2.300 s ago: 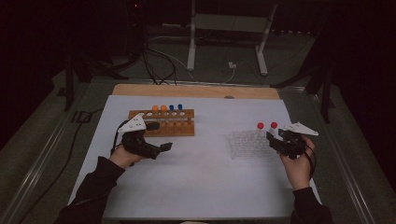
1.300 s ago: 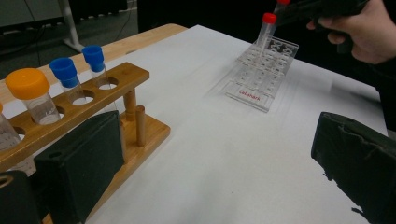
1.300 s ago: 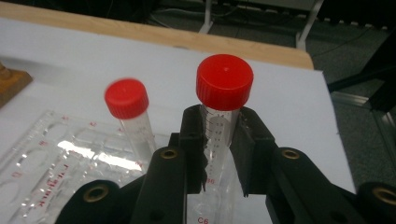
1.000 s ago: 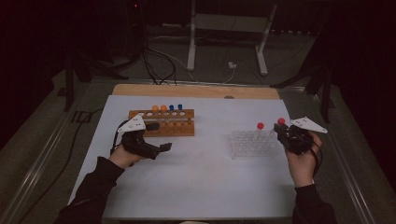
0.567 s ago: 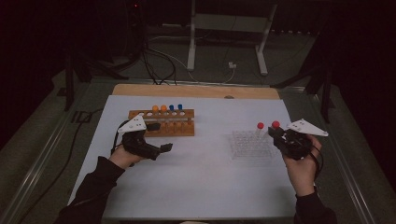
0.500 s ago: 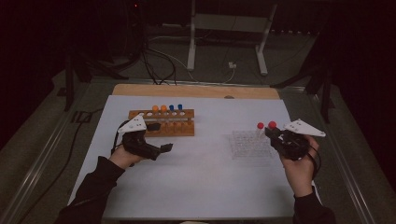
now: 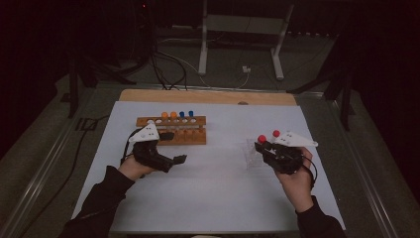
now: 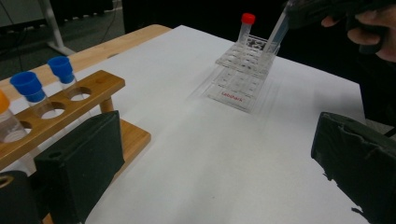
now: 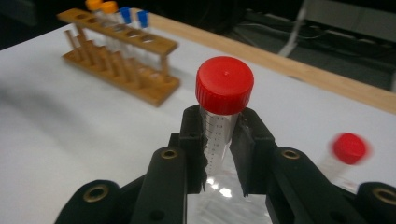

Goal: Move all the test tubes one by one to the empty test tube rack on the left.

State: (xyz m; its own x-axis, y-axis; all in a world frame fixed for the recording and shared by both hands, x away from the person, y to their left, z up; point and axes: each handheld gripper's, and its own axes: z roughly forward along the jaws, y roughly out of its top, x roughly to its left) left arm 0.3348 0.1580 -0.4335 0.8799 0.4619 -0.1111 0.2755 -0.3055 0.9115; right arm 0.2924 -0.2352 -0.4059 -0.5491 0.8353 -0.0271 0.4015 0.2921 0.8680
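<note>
Left tongs: jaws spread wide, nothing between them, hand low over the tabletop, wooden rack just behind. Right tongs: clamped on a red-capped tube, tilted above the clear rack; second red-capped tube stands beside.

Clear, glossy plastic on the tube, printed scale marks down its wall, topped by a smooth red plastic cap. The right gripper pinches it with matt black plastic fingers, brass-looking inserts glinting in them. At two o'clock of the left gripper, a transparent plastic rack, shiny and nearly invisible. At ten o'clock, a wooden rack, smooth, warm finish. The counter wears a matt white paper-like sheet, with a bare wood strip beyond.
</note>
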